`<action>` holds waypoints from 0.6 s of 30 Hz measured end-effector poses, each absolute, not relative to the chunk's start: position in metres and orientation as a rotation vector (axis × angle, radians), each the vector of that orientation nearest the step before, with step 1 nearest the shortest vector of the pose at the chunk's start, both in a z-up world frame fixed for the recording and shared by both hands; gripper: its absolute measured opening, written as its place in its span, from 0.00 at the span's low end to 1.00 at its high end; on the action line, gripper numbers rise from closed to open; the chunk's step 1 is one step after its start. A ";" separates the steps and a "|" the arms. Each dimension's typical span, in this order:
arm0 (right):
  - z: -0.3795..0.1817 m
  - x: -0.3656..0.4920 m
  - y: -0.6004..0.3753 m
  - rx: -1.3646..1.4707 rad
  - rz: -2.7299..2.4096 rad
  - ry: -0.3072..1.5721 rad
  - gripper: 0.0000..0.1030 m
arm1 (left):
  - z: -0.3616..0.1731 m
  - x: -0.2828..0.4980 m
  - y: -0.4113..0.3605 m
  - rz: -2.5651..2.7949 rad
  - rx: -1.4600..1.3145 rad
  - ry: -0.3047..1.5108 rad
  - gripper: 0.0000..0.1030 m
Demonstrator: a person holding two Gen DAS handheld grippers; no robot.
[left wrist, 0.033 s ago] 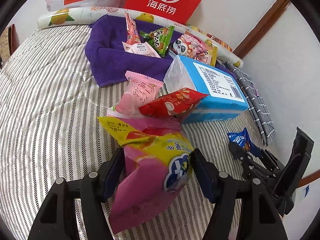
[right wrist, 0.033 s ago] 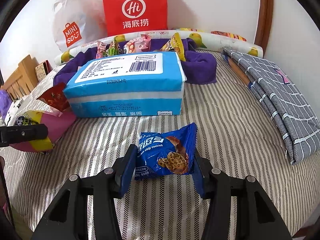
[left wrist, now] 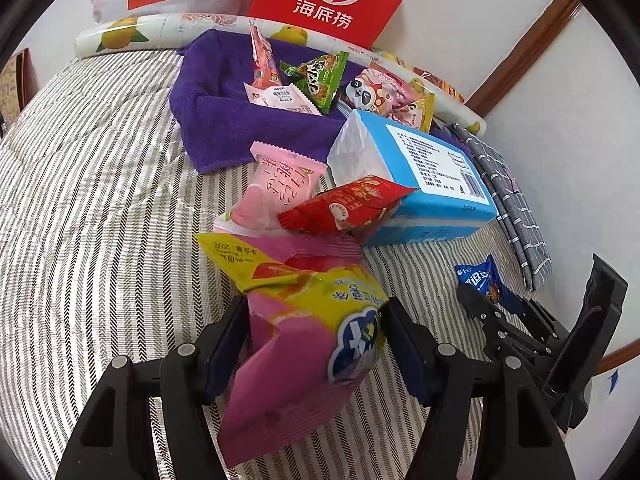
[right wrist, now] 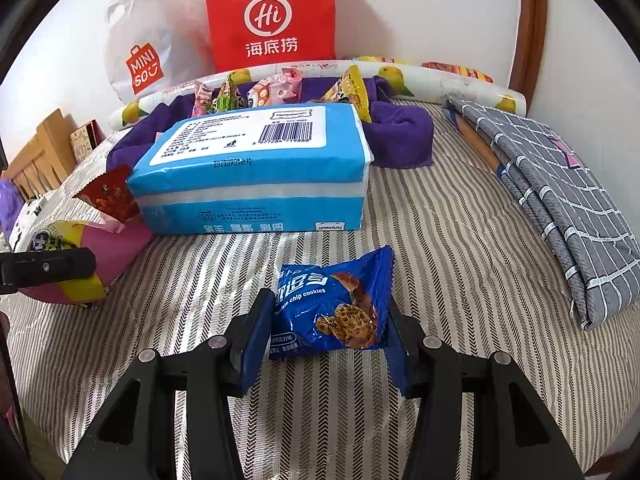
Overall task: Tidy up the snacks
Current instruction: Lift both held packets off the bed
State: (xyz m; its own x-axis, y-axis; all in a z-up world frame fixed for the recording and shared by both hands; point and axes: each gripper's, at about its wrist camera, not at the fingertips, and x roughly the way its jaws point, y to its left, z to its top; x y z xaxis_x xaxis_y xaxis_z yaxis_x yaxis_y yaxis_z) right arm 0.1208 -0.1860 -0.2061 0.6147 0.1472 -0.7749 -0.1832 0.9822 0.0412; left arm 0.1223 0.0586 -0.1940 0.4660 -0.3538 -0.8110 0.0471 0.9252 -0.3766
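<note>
My left gripper (left wrist: 312, 320) is shut on a pink and yellow snack bag (left wrist: 288, 376), which sticks up between the fingers above the striped bed cover (left wrist: 80, 200). My right gripper (right wrist: 327, 308) is shut on a small blue chocolate chip cookie packet (right wrist: 332, 300), held low over the cover. In the left wrist view that packet (left wrist: 482, 278) and the right gripper (left wrist: 500, 304) show at the right. A red snack packet (left wrist: 344, 208) and a pale pink one (left wrist: 276, 188) lie just beyond the left gripper. Several more snacks sit on a purple towel (left wrist: 216, 116).
A big blue tissue pack (right wrist: 256, 168) lies ahead of the right gripper. A folded grey checked cloth (right wrist: 560, 184) is at the right by the wall. A red paper bag (right wrist: 272, 16), a white bag (right wrist: 140, 48) and a lemon-print roll (left wrist: 128, 38) line the back.
</note>
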 end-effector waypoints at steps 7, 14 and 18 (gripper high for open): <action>-0.207 0.123 -0.188 -0.032 0.192 0.901 0.50 | -0.193 0.122 0.059 -0.261 -0.316 1.065 0.64; -0.208 0.124 -0.190 -0.016 0.191 0.900 0.50 | -0.192 0.118 0.062 -0.254 -0.331 1.051 0.60; -0.208 0.124 -0.190 -0.016 0.189 0.897 0.50 | -0.189 0.117 0.069 -0.241 -0.384 1.060 0.55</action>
